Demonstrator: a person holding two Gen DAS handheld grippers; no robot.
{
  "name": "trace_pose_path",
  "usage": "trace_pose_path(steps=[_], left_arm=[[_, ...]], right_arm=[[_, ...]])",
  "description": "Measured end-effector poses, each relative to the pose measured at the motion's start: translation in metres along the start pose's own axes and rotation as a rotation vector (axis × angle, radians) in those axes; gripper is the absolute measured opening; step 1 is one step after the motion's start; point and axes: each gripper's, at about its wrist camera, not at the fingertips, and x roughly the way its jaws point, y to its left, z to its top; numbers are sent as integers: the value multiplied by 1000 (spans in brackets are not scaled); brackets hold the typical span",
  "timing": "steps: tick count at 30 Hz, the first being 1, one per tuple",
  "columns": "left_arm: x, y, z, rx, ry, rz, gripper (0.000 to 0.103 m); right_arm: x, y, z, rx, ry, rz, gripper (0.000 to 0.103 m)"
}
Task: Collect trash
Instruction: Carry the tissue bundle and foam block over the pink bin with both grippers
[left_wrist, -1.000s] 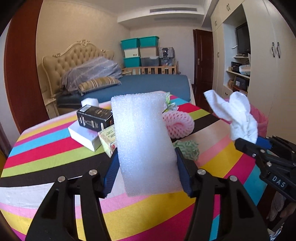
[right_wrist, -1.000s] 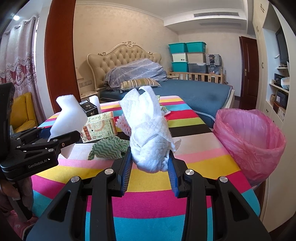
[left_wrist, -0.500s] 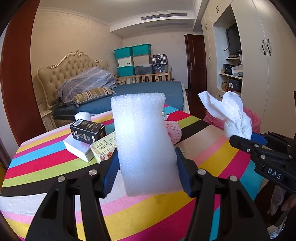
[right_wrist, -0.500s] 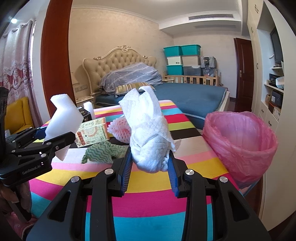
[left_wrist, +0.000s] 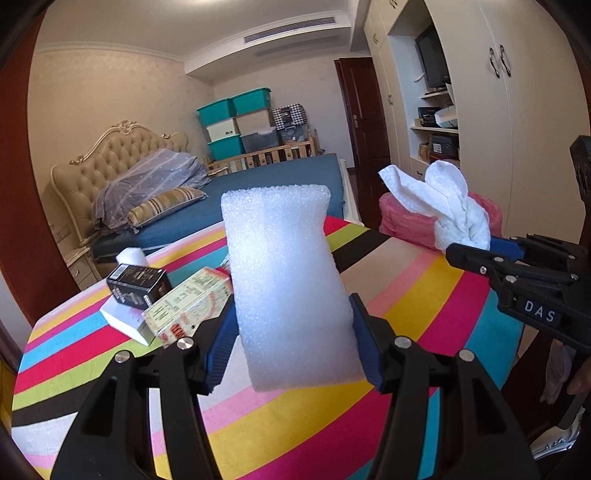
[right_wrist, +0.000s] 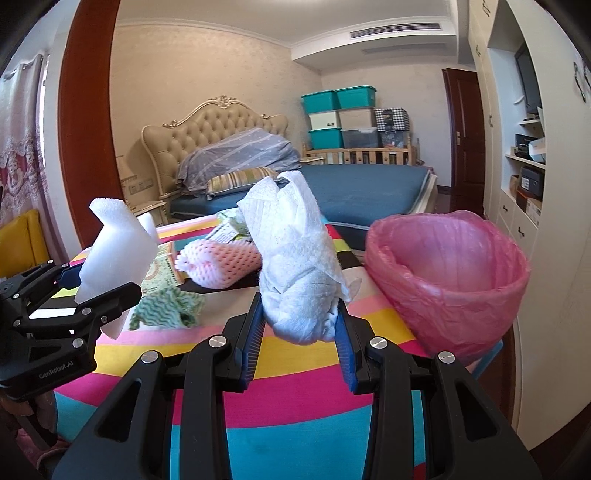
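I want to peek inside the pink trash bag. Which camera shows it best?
The right wrist view: the pink trash bag sits close with its whole open mouth showing. In the left wrist view only bits of it peek out behind the white tissue wad held by the right hand-held gripper.

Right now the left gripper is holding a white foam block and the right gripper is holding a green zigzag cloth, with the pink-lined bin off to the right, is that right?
Not quite. The right gripper is shut on a crumpled white paper towel, as the right wrist view shows; the green zigzag cloth lies on the striped table. The left gripper does hold the white foam block, and the pink-lined bin is to the right.
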Motion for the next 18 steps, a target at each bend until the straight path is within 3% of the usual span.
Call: trace_pose_path(steps=[18], left_arm=[[57,-69,56,92,26,-142,57]], right_arm=[[-2,-73,15,37,-25,-159,35]])
